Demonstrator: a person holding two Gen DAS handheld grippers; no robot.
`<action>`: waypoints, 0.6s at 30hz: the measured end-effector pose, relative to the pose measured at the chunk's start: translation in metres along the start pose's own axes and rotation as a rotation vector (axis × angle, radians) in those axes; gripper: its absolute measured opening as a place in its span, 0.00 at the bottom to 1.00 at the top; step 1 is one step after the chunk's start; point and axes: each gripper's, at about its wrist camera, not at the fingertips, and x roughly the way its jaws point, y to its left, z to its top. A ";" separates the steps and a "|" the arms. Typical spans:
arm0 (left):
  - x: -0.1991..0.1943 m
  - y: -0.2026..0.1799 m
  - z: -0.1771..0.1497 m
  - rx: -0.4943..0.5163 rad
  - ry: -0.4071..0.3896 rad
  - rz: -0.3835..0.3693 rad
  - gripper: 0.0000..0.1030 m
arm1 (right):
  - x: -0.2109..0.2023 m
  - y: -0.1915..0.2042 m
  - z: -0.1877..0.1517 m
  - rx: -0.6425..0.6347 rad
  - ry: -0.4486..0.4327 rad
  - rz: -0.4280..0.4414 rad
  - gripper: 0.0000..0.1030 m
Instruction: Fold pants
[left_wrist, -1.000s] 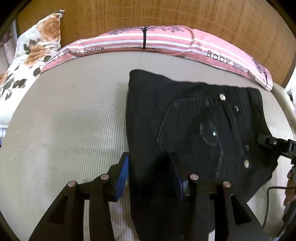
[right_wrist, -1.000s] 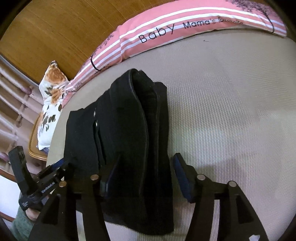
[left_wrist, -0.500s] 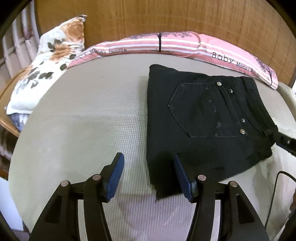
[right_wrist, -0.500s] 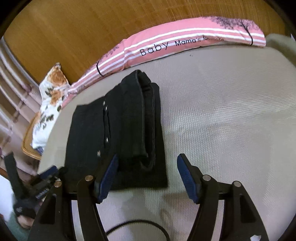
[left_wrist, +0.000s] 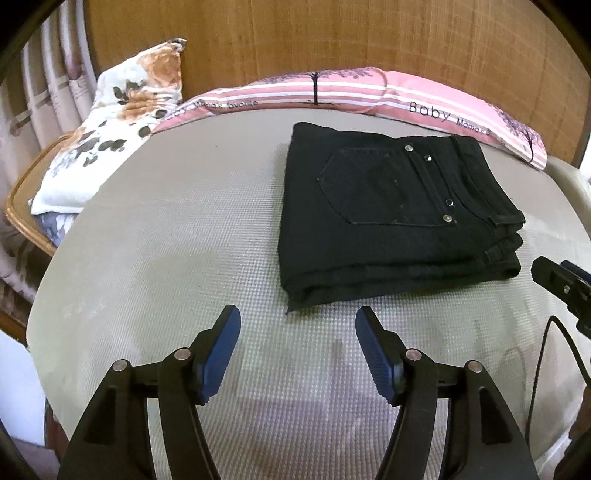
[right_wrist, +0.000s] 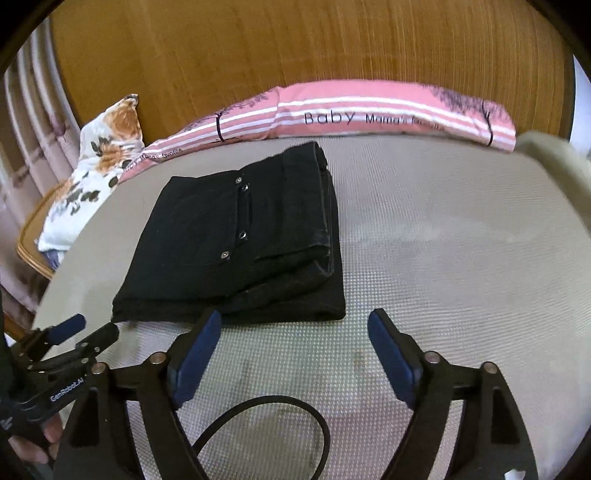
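Black pants (left_wrist: 391, 218) sit folded center-right of frame on bed (left_wrist: 166, 258), both claws, L gripper (left_wrist: 297, 350) & R gripper (right_wrist: 295, 354), released & empty; denim looks heavy-ish, soft, non-slip, so grab thick folded edge if reqd.

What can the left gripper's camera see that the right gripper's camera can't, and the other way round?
Only the left view shows the back pocket outlined on the folded black pants, and the right gripper's tip at its right edge. Only the right view shows a looped black cable on the mattress and the left gripper from the side. Both show the pants, the pink striped pillow, the floral pillow, and open jaws.
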 end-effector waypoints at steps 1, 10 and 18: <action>-0.002 0.000 -0.002 -0.003 -0.003 0.007 0.64 | -0.004 0.004 -0.001 -0.016 -0.012 -0.017 0.83; -0.015 -0.005 -0.013 -0.001 -0.033 0.033 0.64 | -0.023 0.020 -0.007 -0.067 -0.071 -0.058 0.94; -0.019 -0.009 -0.016 0.007 -0.046 0.040 0.64 | -0.022 0.018 -0.012 -0.043 -0.054 -0.054 0.94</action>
